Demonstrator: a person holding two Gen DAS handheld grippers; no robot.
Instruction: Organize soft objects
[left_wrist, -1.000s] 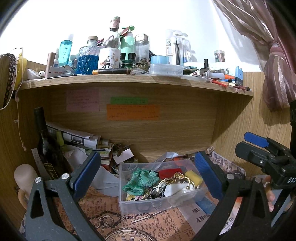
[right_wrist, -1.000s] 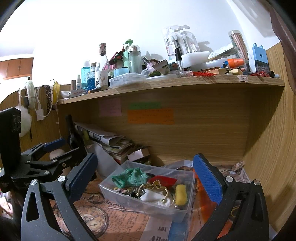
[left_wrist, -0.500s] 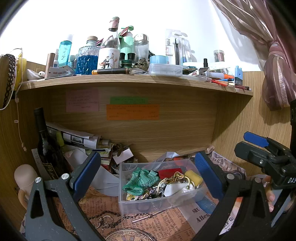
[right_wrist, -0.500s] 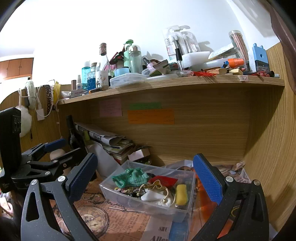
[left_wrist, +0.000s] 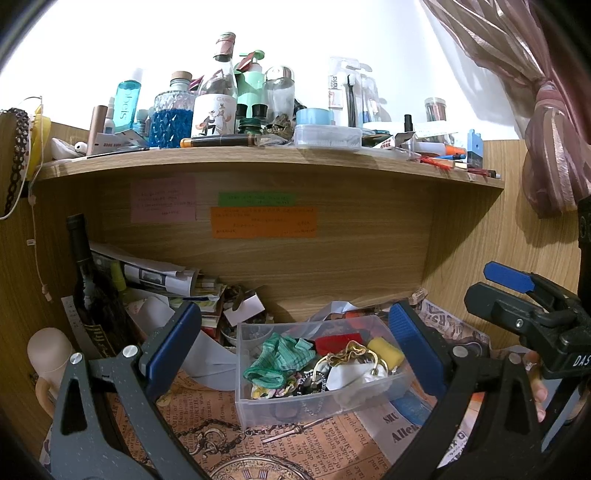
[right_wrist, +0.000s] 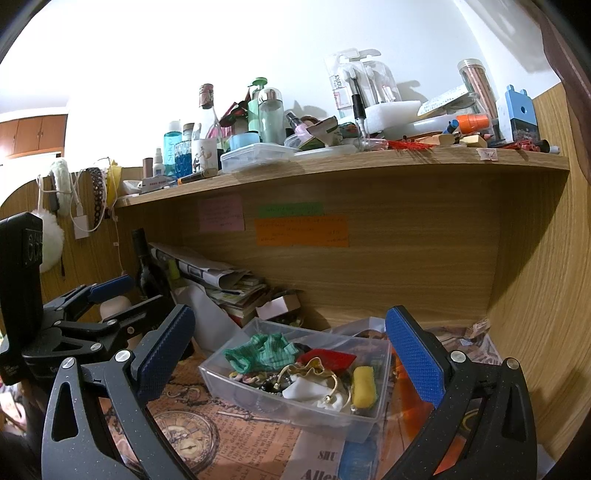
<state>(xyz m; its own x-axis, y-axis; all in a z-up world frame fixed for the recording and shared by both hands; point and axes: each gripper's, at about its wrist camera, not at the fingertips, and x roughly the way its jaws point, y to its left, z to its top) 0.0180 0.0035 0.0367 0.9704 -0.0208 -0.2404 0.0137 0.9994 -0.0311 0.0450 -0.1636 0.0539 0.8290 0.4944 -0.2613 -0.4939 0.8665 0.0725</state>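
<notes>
A clear plastic box (left_wrist: 243, 373) (right_wrist: 221, 380) stands on the printed paper under the shelf. It holds a green striped cloth (left_wrist: 280, 358) (right_wrist: 262, 352), a white cloth (left_wrist: 351, 373) (right_wrist: 306, 387), a yellow sponge-like piece (left_wrist: 386, 350) (right_wrist: 364, 384), a red piece (left_wrist: 338, 341) (right_wrist: 325, 357) and gold jewellery (left_wrist: 351, 352). My left gripper (left_wrist: 295, 347) is open and empty, held in front of the box. My right gripper (right_wrist: 291, 350) is open and empty, also in front of the box. Each gripper shows in the other's view, the right one (left_wrist: 517, 295) and the left one (right_wrist: 99, 302).
A dark wine bottle (left_wrist: 88, 291) (right_wrist: 147, 273), a stack of papers (left_wrist: 159, 275) (right_wrist: 221, 280) and a small white box (left_wrist: 245, 308) crowd the back left. The wooden shelf (left_wrist: 258, 157) (right_wrist: 369, 164) above carries several bottles. A wooden side wall (right_wrist: 535, 295) stands at right.
</notes>
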